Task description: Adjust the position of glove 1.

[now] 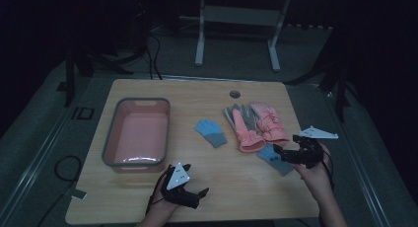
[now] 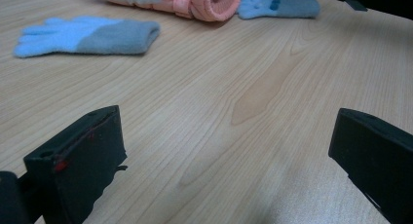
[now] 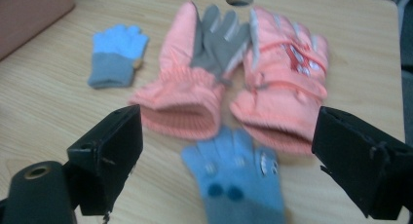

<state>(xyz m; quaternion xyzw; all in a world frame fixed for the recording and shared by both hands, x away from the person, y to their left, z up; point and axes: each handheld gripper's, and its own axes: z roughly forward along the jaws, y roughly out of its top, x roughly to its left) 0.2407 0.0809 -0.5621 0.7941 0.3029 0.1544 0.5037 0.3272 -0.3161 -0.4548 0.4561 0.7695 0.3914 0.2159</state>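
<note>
- High view: wooden table (image 1: 236, 187), pink bin (image 1: 136, 133) by its left edge. Two pink ski gloves (image 1: 254, 122) toward the right edge, one small blue glove (image 1: 211, 132) mid-table, a second blue glove (image 1: 274, 158) just beside the right gripper (image 1: 288, 155). Left gripper (image 1: 190, 195) sits near the front edge.
- Left gripper view: jaws wide apart, nothing between, bare wood under them.
- Right gripper view: jaws spread, nothing held, framing the near blue glove's (image 3: 236, 182) cuff.
- My guess: grab it next. Go low, pinch the cuff w/o snagging the pink cuffs touching its fingers.
</note>
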